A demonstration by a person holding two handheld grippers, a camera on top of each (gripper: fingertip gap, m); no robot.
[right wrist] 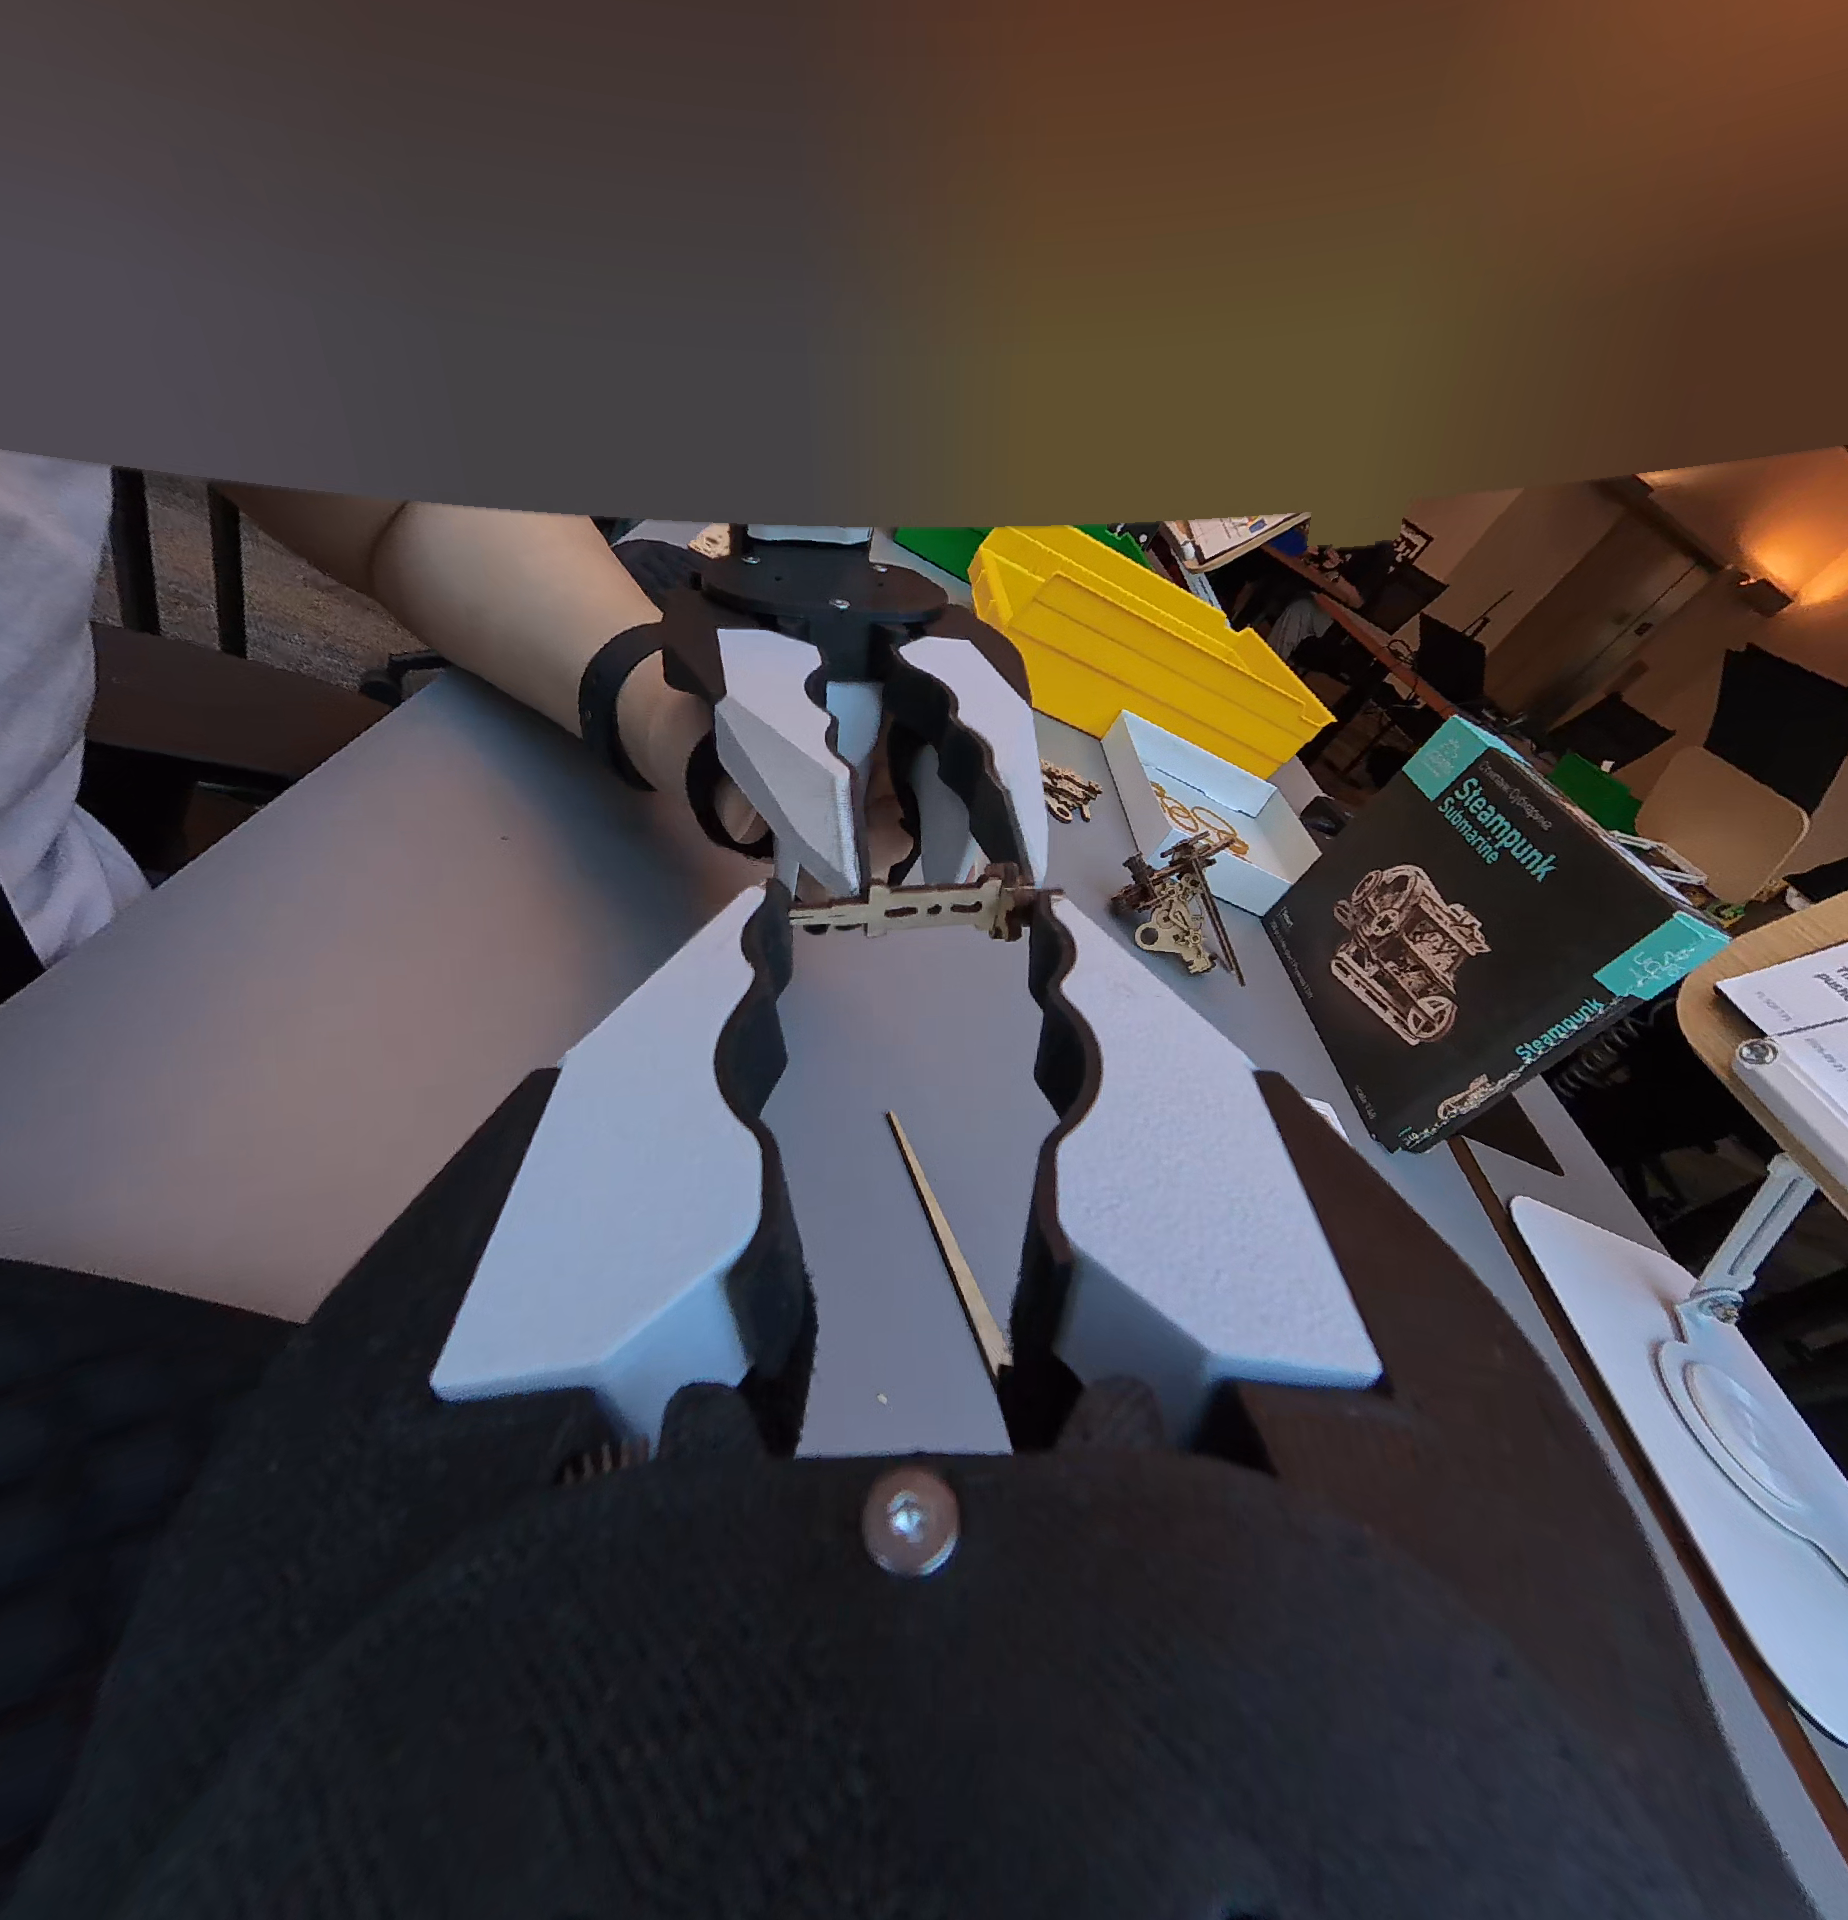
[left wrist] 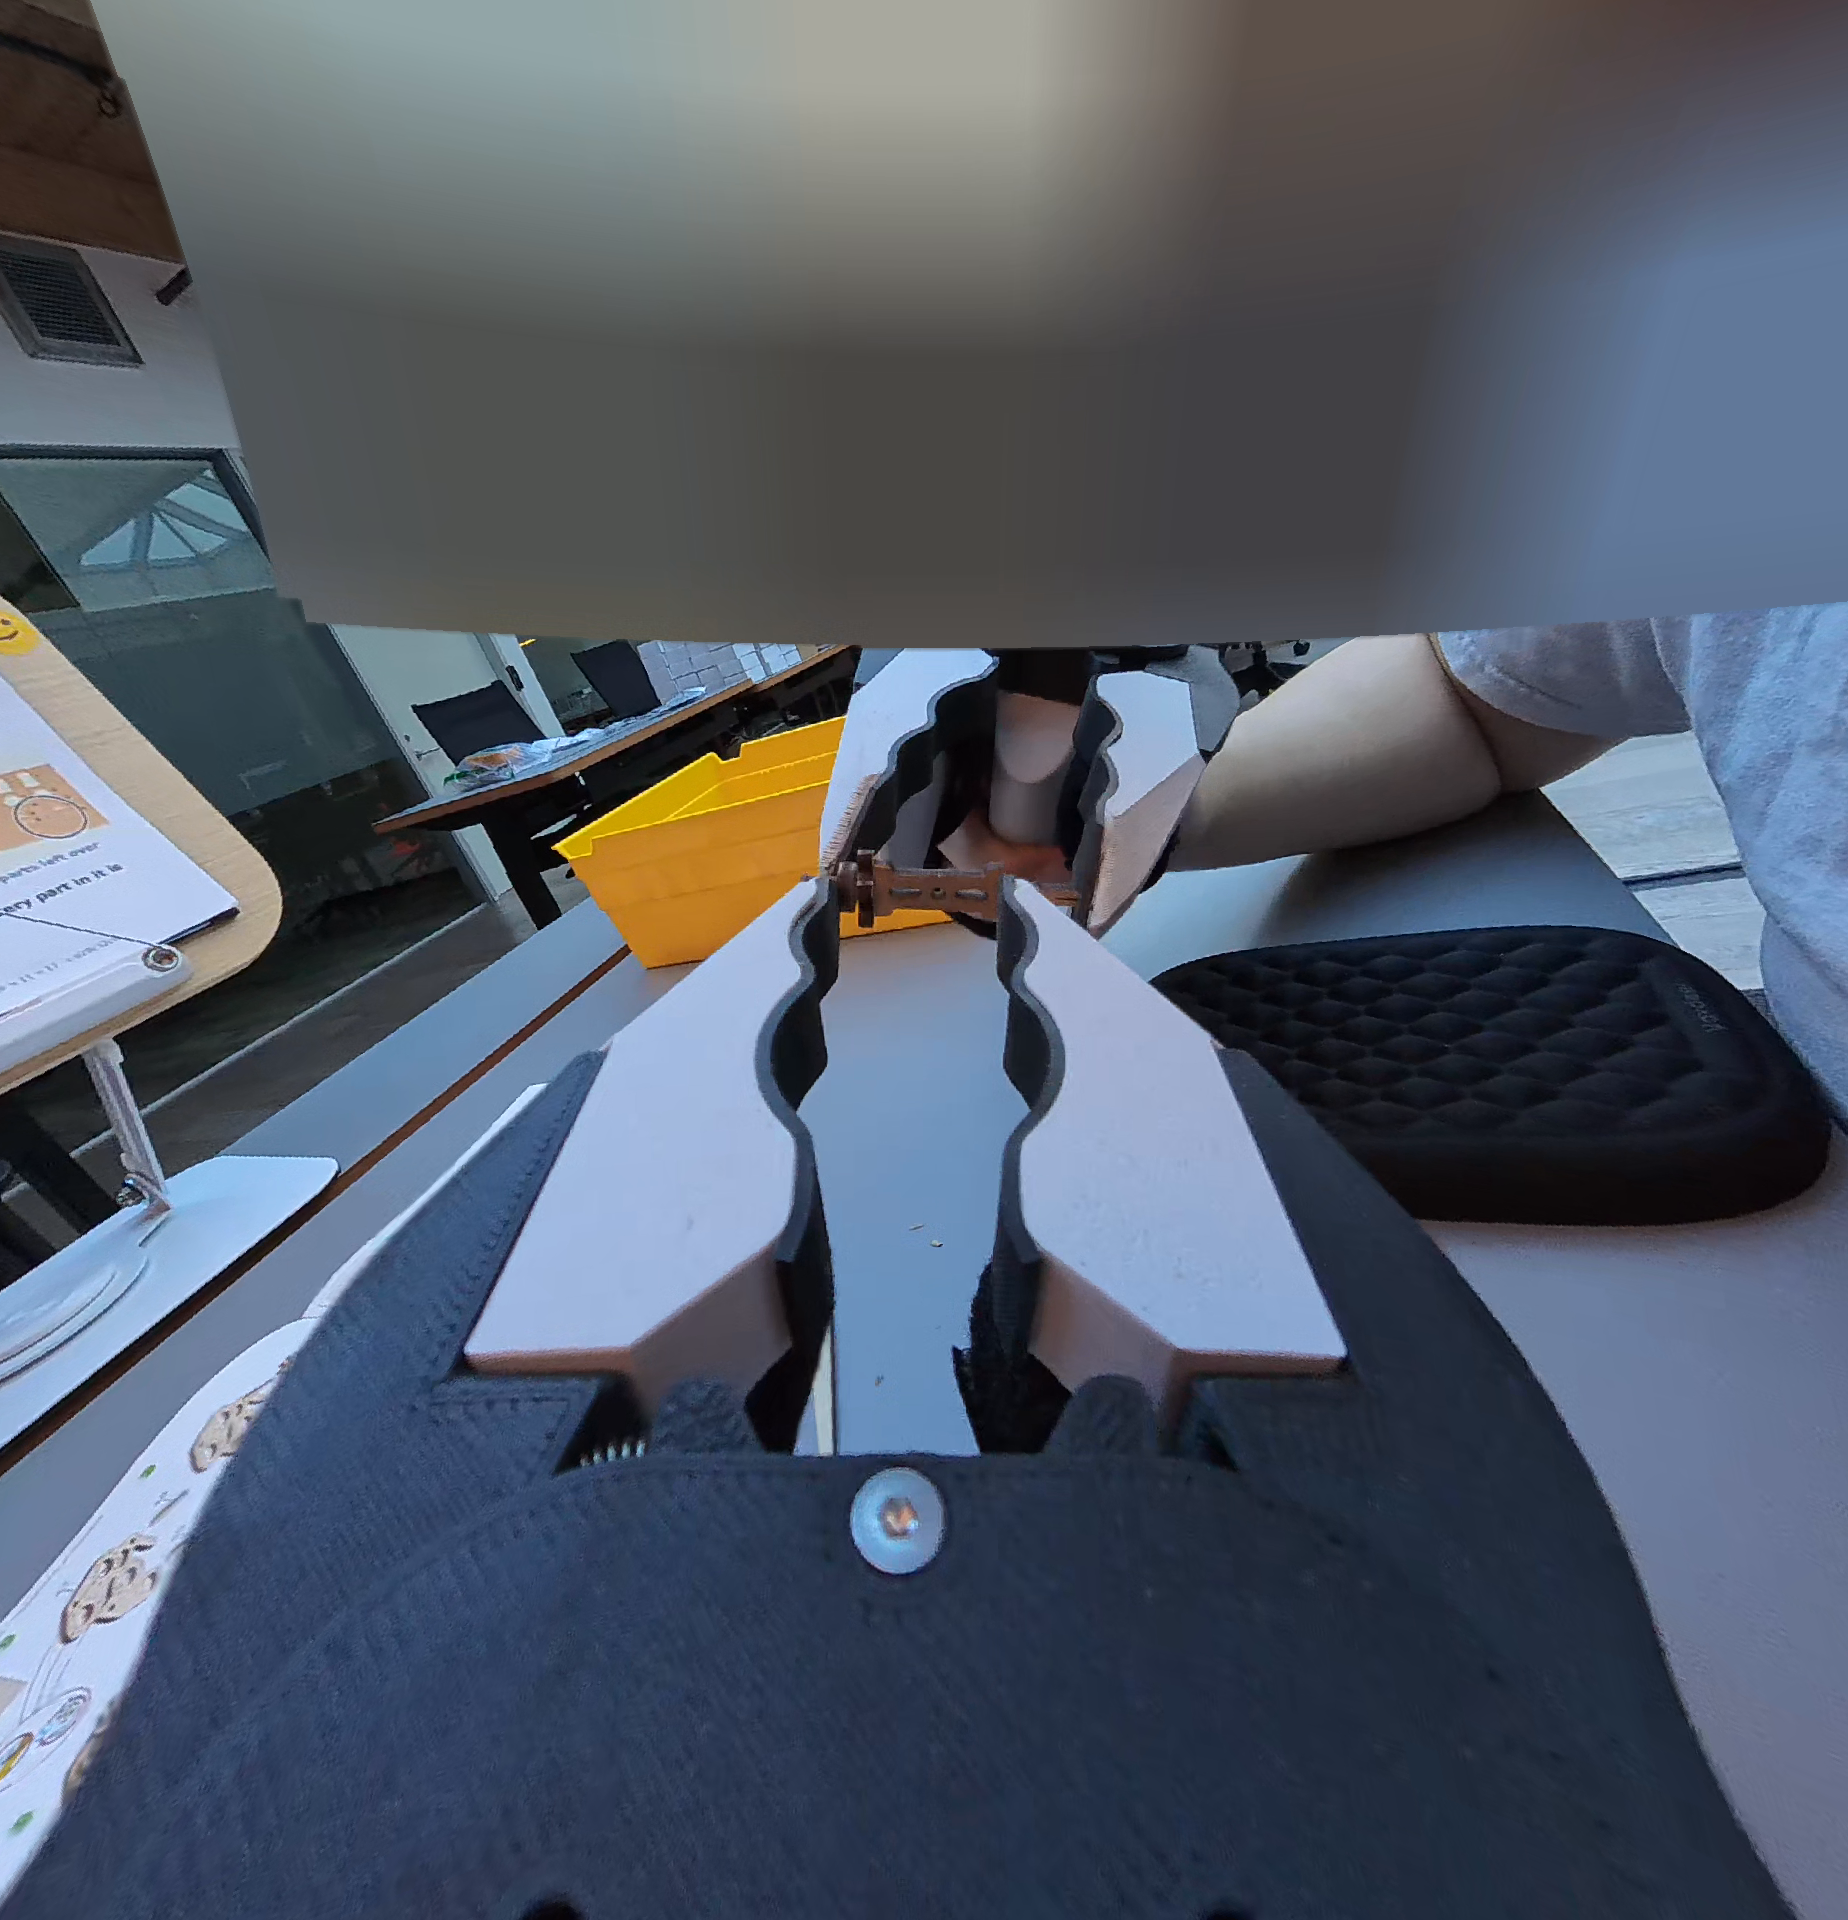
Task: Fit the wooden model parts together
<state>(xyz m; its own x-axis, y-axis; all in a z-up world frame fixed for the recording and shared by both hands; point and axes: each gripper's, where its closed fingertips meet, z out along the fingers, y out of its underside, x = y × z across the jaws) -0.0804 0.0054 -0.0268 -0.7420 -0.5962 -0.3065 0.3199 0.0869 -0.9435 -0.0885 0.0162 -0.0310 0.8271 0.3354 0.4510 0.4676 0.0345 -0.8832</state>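
A slim wooden model part (left wrist: 925, 891) with slots hangs level above the grey table (left wrist: 1626, 1403). My left gripper (left wrist: 915, 902) is shut on it, fingertips at its two ends. My right gripper (left wrist: 967, 873) comes at it from the far side, tilted down. In the right wrist view the same part (right wrist: 909, 910) spans the tips of my right gripper (right wrist: 907, 906), which is shut on it lengthwise. My left gripper (right wrist: 915, 868) faces it and grips the part from the far side. The part's contact faces are hidden by the fingers.
A wooden sub-assembly (right wrist: 1174, 904), small loose parts (right wrist: 1071, 790), a white tray (right wrist: 1211, 821) and the dark kit box (right wrist: 1471, 935) lie to the right. A thin wooden stick (right wrist: 946, 1236) lies under my right gripper. There is also a yellow bin (left wrist: 712, 852) and a black pad (left wrist: 1502, 1070). From either gripper's tips it is about 15 cm to the thin wooden stick (right wrist: 946, 1236).
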